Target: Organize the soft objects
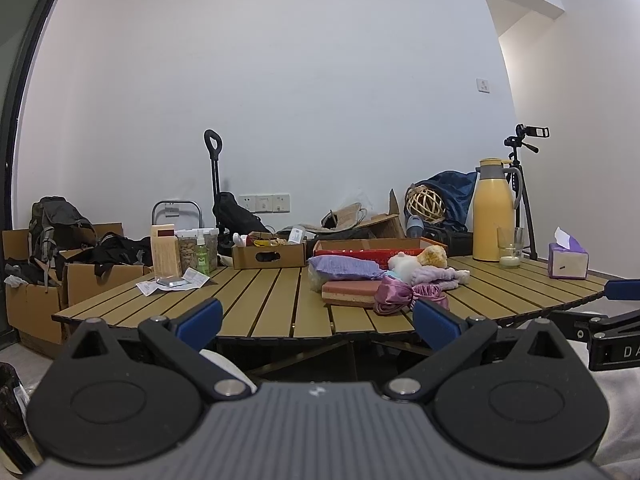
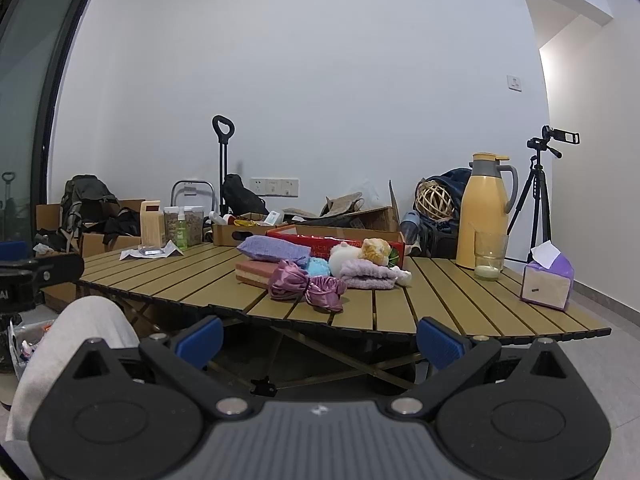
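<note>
Soft objects (image 2: pixel 316 272) lie heaped mid-table on the slatted table (image 2: pixel 440 300), against a red box (image 2: pixel 332 242). The left gripper (image 1: pixel 316 318) and right gripper (image 2: pixel 320 338) hang before the near edge, both spread wide, holding nothing. A yellow jug (image 2: pixel 486 216), glass (image 2: pixel 489 256) and tissue box (image 2: pixel 546 284) stand right.

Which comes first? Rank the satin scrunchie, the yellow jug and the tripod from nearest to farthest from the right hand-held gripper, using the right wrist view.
1. Satin scrunchie: near table edge, just ahead of the right hand-held gripper, slightly left.
2. Yellow jug: far side of the table, right.
3. Tripod: on the floor behind the table, far right.
</note>
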`<move>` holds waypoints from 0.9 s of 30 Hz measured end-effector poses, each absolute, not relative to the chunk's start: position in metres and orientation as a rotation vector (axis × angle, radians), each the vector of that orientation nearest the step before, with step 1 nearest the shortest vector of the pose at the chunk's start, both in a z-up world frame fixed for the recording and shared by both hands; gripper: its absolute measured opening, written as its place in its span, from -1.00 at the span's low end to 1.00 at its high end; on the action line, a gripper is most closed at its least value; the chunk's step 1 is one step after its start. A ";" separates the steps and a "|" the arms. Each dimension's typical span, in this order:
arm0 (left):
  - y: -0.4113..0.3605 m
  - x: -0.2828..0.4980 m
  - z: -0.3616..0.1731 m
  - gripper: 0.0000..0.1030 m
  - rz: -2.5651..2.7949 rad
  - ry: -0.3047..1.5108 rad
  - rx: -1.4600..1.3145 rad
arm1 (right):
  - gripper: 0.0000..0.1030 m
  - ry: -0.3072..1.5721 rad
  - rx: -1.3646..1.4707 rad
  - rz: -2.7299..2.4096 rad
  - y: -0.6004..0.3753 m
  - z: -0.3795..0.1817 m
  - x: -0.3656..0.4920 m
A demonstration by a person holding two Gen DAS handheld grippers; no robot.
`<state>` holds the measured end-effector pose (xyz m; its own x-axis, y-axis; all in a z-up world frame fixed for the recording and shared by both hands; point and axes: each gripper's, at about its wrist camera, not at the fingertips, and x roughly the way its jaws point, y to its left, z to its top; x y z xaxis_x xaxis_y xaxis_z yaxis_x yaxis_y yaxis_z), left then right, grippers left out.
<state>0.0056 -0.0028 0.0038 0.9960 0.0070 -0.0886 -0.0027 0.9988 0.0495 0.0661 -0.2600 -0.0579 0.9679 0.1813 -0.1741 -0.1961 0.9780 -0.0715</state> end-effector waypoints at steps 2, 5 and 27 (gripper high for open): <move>-0.003 0.008 0.004 1.00 0.004 0.091 0.052 | 1.00 0.171 -0.089 0.192 -0.260 -0.058 0.068; -0.002 0.010 0.004 1.00 0.007 0.094 0.050 | 1.00 0.173 -0.088 0.193 -0.259 -0.059 0.071; 0.000 0.055 0.008 1.00 0.024 0.091 0.048 | 1.00 0.146 -0.075 0.189 -0.260 -0.055 0.109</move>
<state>0.0547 0.0001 0.0082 0.9956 0.0262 -0.0904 -0.0217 0.9985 0.0495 0.1093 -0.2602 -0.0547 0.9716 0.1818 -0.1512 -0.1927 0.9794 -0.0607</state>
